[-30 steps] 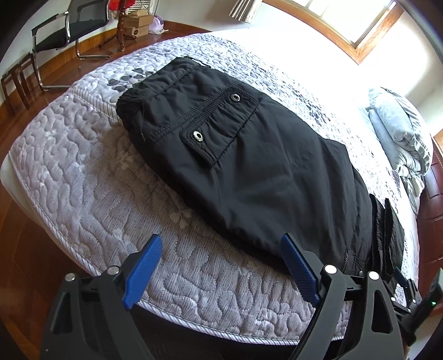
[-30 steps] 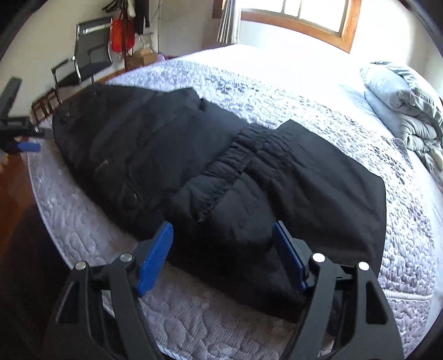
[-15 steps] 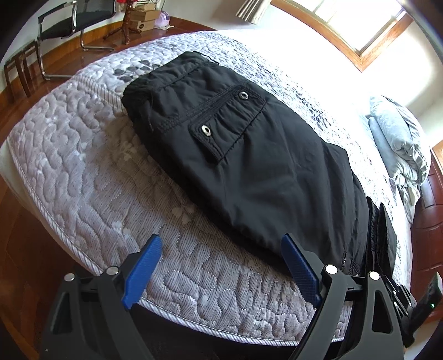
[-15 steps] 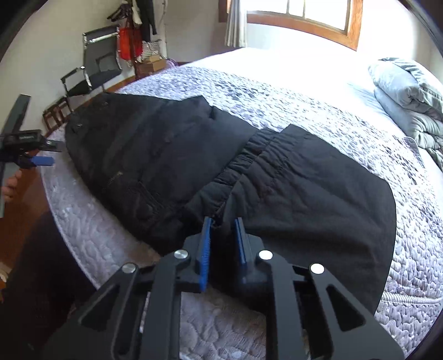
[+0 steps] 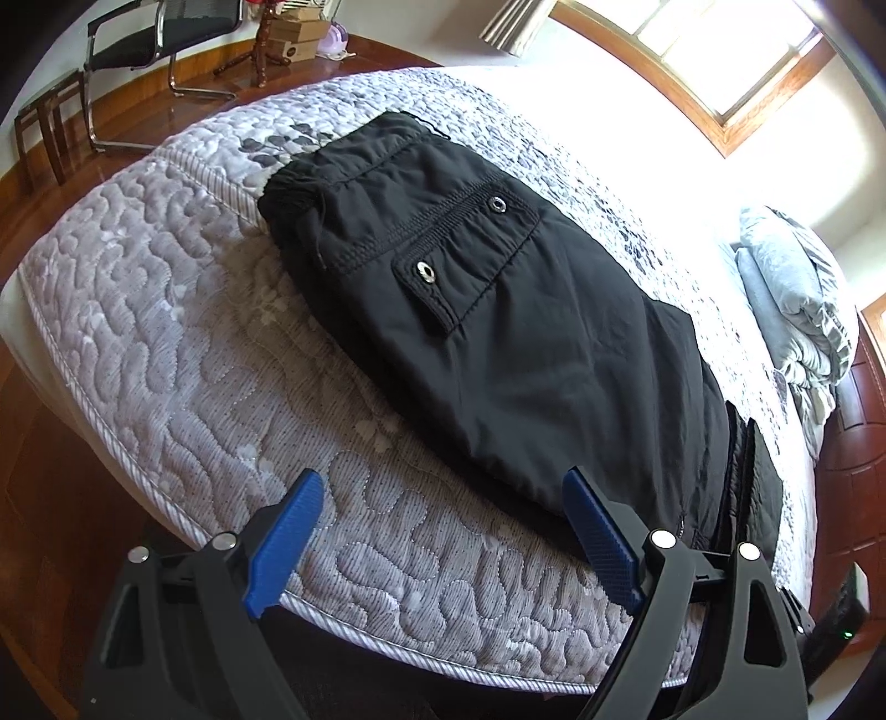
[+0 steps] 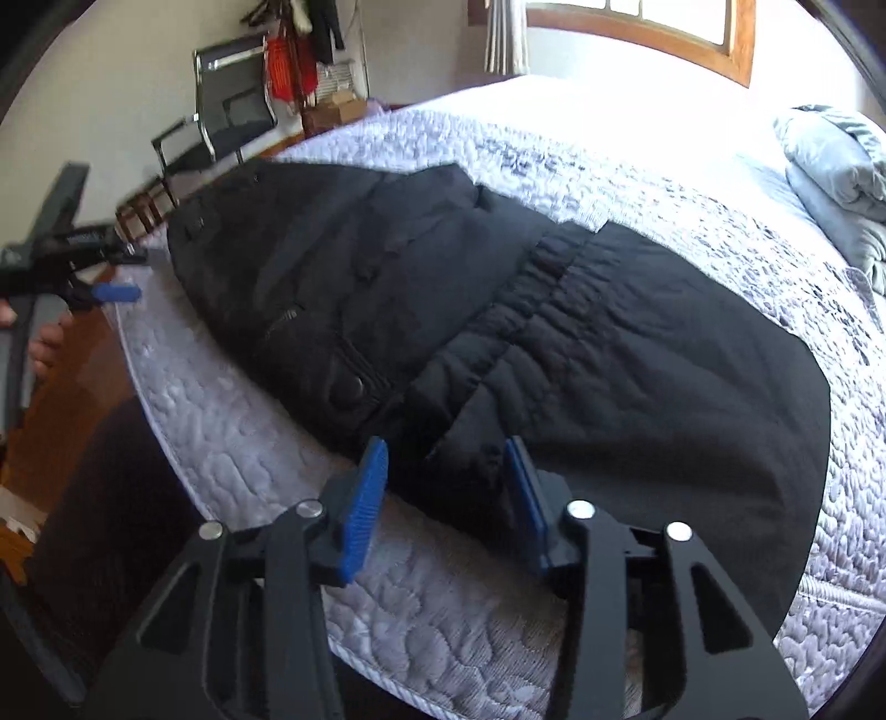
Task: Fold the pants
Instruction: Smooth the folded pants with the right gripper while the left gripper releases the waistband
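Black pants (image 5: 498,332) lie on a quilted bed (image 5: 166,343); wooden floor (image 5: 144,111), chair (image 5: 144,33), window (image 5: 736,50) beyond. Left gripper (image 5: 443,531) and right gripper (image 6: 443,487) jaws both released.

A wide bed with a grey-white quilted mattress (image 5: 183,343) fills the room. Bunched pale grey bedding (image 5: 797,310) lies at its far end. Behind it, a wood-framed window (image 5: 714,61) throws strong daylight that washes out the far side of the mattress. The floor is glossy reddish-brown wood (image 5: 138,122). A black chair with a chrome frame (image 5: 160,39) stands by the pale wall (image 6: 138,66), near stacked cardboard boxes (image 5: 299,33).
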The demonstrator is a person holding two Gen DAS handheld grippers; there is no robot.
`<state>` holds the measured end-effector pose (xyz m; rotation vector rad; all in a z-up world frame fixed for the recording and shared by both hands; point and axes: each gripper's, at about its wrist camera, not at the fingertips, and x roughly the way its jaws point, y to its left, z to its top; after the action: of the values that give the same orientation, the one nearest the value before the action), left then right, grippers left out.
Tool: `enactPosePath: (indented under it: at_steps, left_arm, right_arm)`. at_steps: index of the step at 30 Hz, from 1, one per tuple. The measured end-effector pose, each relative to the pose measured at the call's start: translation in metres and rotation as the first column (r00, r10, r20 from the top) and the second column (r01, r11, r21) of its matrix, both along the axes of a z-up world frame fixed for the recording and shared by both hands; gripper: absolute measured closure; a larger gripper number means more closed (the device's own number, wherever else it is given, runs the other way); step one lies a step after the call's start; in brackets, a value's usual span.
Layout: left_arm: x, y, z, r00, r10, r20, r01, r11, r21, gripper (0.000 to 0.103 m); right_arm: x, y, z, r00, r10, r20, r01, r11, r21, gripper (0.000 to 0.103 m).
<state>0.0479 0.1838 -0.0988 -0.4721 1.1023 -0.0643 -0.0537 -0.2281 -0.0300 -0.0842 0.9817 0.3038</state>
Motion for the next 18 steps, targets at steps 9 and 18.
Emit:
enactPosePath:
  at_steps: [9,18]
  left_arm:
    - [0.000,-0.002,0.006,1.000,0.001,0.013,-0.001,1.000,0.005,0.014]
    - [0.020,0.023,0.010,0.997,0.083,0.009,-0.081,0.990,-0.111,0.008]
  right_arm:
    - [0.016,-0.031,-0.007,0.989,-0.140,-0.045,0.143,0.986,0.082,0.056]
    - [0.000,-0.048,0.004,0.982,-0.190,-0.011,0.190,0.975,0.113,0.036]
